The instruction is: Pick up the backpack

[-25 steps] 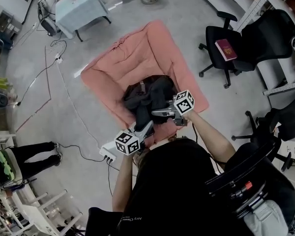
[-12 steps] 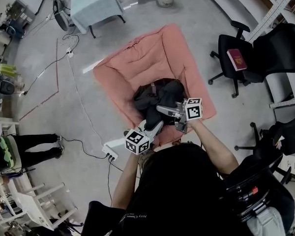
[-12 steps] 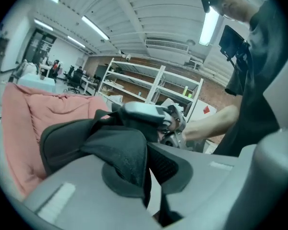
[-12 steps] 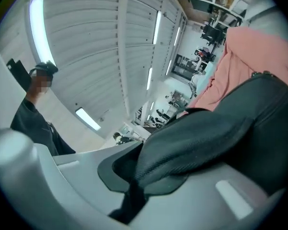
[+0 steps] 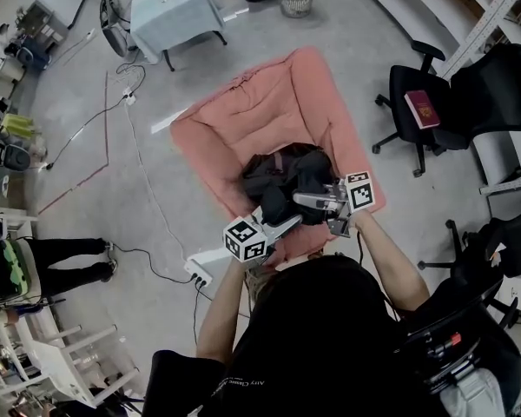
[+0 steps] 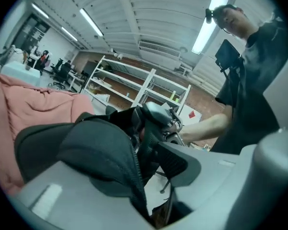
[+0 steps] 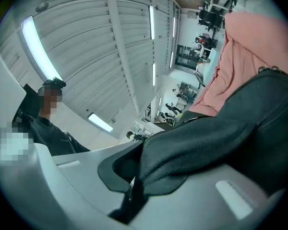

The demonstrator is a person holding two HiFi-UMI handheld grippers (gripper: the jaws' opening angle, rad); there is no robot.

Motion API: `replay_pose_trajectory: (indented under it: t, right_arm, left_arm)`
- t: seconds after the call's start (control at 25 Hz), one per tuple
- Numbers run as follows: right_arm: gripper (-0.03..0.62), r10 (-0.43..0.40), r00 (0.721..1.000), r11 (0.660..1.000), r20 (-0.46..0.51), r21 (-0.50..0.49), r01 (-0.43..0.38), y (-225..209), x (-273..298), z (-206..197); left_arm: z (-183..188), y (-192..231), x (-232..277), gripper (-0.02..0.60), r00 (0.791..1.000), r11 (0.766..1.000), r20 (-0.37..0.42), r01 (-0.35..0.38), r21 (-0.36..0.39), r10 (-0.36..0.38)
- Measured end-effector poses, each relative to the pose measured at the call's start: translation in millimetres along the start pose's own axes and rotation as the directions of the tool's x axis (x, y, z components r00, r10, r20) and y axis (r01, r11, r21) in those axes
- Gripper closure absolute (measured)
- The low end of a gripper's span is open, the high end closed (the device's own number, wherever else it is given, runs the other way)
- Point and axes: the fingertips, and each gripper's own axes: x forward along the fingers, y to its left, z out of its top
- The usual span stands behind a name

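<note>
Right hand-held gripper [image 5: 302, 200], jaws just tightened, pinches the backpack [image 5: 282, 174] by its fabric to raise it from the pink cushion [image 5: 243, 111]; left hand-held gripper [image 5: 293, 221], jaws just spread wide, leaves fabric loose between them, likely regripping.

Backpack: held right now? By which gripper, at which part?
Right gripper, jaws just closing tighter, pinches a padded fold of the black backpack. Left gripper has just opened; backpack fabric lies between its jaws, unclamped.
</note>
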Motion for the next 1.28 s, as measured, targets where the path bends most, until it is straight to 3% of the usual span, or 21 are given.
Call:
replay_pose_trajectory:
  t: [0.16, 0.28, 0.4, 0.52, 0.64, 0.76, 0.96, 1.16, 1.28]
  right_arm:
    - [0.560, 0.026, 1.000, 0.999, 0.005, 0.035, -0.026, 1.9, -2.3, 2.1]
    - [0.560, 0.065, 0.997, 0.995, -0.042, 0.075, -0.062, 7.3, -6.1, -5.2]
    - [0.560, 0.058, 0.997, 0.996, -0.045, 0.075, -0.055, 5.3, -12.5, -4.3]
    - [0.549, -0.036, 0.999, 0.999, -0.037, 0.032, 0.037, -10.2, -13.7, -1.8]
    - [0.522, -0.128, 0.990, 0.991, -0.060, -0.041, 0.126, -23.4, -14.0, -5.5]
    - [0.507, -0.116, 0.993, 0.993, 0.015, -0.031, 0.117, -23.1, -17.7, -0.6]
    - [0.496, -0.060, 0.990, 0.998, 0.131, -0.028, 0.064, -13.8, -19.9, -4.8]
    - [0.514, -0.057, 0.985, 0.995, 0.162, -0.067, 0.068, -10.5, -27.2, -13.9]
    - [0.534, -0.100, 0.979, 0.987, 0.179, -0.104, 0.120, -8.0, -28.7, -8.0]
  left_arm:
    - [1.6, -0.5, 4.5, 0.393, 1.000, 1.000, 0.017, 0.025, -0.009, -0.025]
    - [6.2, -7.6, 2.5, 0.380, 0.996, 0.996, 0.038, 0.081, -0.033, -0.080]
    - [8.6, -14.1, 13.3, 0.415, 0.991, 0.987, 0.047, 0.126, -0.097, -0.122]
    - [2.8, -13.2, 20.1, 0.494, 0.995, 0.981, 0.012, 0.099, -0.167, -0.099]
    - [-4.4, -13.0, 18.8, 0.531, 0.996, 0.977, -0.019, 0.084, -0.194, -0.089]
    - [1.2, -13.3, 14.1, 0.543, 0.995, 0.967, 0.020, 0.097, -0.235, -0.095]
    - [19.8, 0.3, 5.0, 0.566, 0.986, 0.939, 0.160, 0.100, -0.329, -0.049]
    - [17.4, -1.2, 10.9, 0.566, 0.983, 0.942, 0.181, 0.085, -0.323, -0.026]
    - [22.6, -2.0, 12.4, 0.566, 0.982, 0.948, 0.189, 0.063, -0.311, -0.004]
